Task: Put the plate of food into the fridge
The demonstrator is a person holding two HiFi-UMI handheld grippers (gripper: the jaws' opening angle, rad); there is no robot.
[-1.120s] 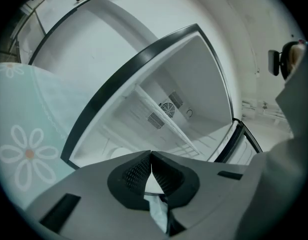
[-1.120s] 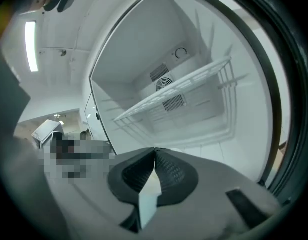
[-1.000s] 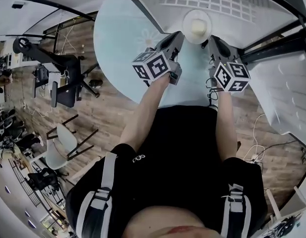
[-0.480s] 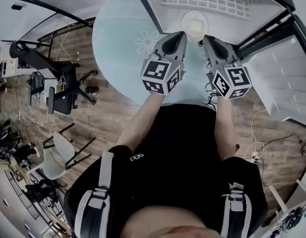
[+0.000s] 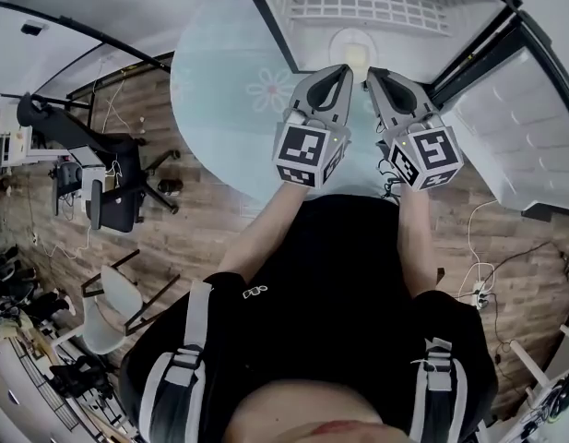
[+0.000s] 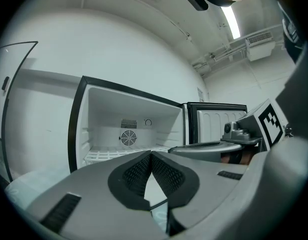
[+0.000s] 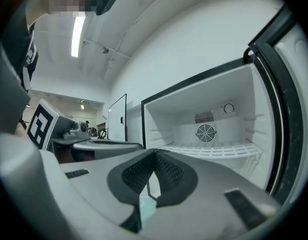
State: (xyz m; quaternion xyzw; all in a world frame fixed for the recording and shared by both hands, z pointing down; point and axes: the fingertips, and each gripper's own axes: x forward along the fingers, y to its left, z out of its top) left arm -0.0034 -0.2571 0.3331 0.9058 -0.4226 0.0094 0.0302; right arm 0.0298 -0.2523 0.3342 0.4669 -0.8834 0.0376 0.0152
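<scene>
Raised since earlier: I pinch the round white plate of food (image 5: 355, 46) with left gripper (image 5: 342, 70) and right gripper (image 5: 372, 74); placement in the open white fridge (image 5: 385, 7) is outstanding.

Black shirt (image 5: 349, 275) under grey-and-white shoulder straps (image 5: 185, 377) with buckles.

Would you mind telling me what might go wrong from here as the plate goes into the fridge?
1. The plate appears held only by its rim, between the left gripper and the right gripper. Uneven hands might tip the food off.
2. The black fridge frame runs close beside the left gripper, and the open door flanks the right one. Either might get clipped.
</scene>
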